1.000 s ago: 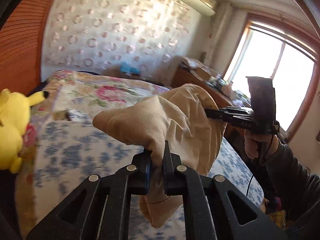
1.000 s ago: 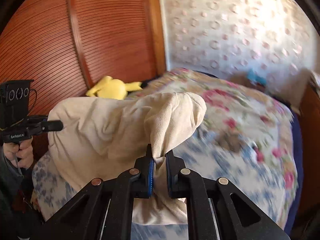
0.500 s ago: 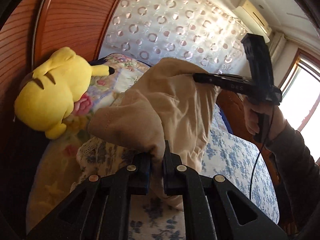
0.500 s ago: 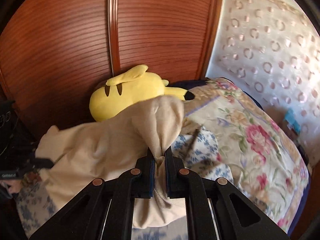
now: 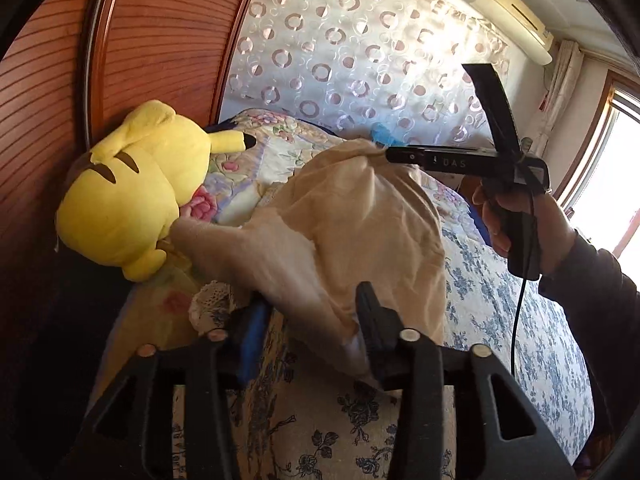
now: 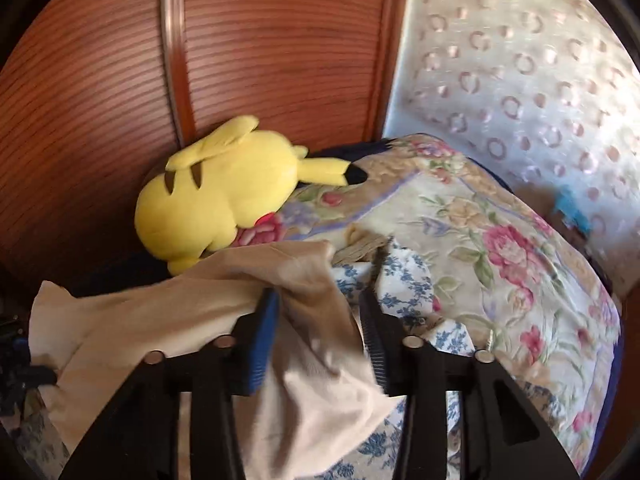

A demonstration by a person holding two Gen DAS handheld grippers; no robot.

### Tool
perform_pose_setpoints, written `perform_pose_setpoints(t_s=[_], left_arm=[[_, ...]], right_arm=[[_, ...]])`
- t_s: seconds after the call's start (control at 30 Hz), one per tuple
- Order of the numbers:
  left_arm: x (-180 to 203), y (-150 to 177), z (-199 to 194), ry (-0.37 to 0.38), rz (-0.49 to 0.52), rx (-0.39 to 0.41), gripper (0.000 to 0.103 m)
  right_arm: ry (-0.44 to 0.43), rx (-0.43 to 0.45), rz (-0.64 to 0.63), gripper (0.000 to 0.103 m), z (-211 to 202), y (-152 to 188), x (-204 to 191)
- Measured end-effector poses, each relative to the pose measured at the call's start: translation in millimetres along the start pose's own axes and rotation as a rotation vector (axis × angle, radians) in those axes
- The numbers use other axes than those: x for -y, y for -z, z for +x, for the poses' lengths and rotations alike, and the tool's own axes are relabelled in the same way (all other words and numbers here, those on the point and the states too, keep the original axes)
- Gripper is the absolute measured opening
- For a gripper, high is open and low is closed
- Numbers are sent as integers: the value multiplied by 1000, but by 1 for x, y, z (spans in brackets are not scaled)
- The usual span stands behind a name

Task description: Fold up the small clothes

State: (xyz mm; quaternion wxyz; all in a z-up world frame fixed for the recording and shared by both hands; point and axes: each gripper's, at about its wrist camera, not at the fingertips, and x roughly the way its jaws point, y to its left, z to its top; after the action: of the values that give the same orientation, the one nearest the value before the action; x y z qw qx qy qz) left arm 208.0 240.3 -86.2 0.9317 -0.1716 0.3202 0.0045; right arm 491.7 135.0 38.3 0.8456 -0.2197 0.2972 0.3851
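Garment: beige cloth (image 5: 360, 232), small piece, bunched in a loose heap on the bed's blue-flower sheet (image 5: 520, 320), near the headboard end; some of it looks lifted, motion-blurred at the edges.
Your L gripper (image 5: 312, 320): jaws have just been opening, now stand apart w/ a fold of the cloth between them. Pads not pressing it, so it's let go. Blue pad on the left finger (image 5: 252, 336) shows clear of the fabric on its outer face.
Your R gripper (image 6: 320, 328): same story, jaws have just been opening, cloth corner lies slack between the fingers, not pinched. Seen from the L cam, its tip (image 5: 396, 154) sits at the top of the heap, touching or just at the cloth; can't tell which.
Your R hand (image 5: 516, 216): wrapped round the handle, dark sleeve (image 5: 592, 280), black cable hanging below.
Plush: yellow toy (image 6: 224, 196) lies on its side against the wood headboard (image 6: 100, 100), just beside the cloth's far-left edge; touching or not, can't tell.
Bedding: floral quilt w/ pink roses (image 6: 500, 248) beyond the cloth, toward the wall.
Wall: pale covering w/ ring pattern (image 5: 360, 52); AC unit (image 5: 516, 16) up top, window (image 5: 616, 152) at right, bright.
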Motion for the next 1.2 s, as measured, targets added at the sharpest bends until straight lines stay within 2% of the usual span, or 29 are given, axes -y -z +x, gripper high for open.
perform_pose_setpoints(t_s=[0.07, 0.1, 0.13, 0.4, 0.53, 0.63, 0.93, 1.07, 1.2], left_arm=[[6, 0, -8, -21, 35, 9, 65], [9, 1, -11, -22, 53, 18, 83], [15, 2, -17, -19, 81, 30, 84], [66, 6, -45, -20, 191, 78, 86], [97, 14, -51, -34, 245, 76, 86], [121, 22, -55, -14, 274, 68, 86], [198, 50, -76, 47, 369, 79, 86], [225, 57, -89, 61, 395, 104, 86], [246, 62, -106, 68, 405, 137, 86]], right_arm=[[19, 21, 26, 51, -9, 6, -1], [11, 33, 42, 51, -12, 11, -3], [1, 45, 59, 52, -20, 16, -4], [-2, 98, 140, 53, -93, 86, -24], [11, 136, 191, 54, -141, 120, -30], [42, 158, 222, 57, -174, 147, -35], [164, 255, 337, 68, -276, 224, -68], [263, 307, 388, 73, -323, 256, -82], [353, 345, 443, 74, -363, 280, -95]])
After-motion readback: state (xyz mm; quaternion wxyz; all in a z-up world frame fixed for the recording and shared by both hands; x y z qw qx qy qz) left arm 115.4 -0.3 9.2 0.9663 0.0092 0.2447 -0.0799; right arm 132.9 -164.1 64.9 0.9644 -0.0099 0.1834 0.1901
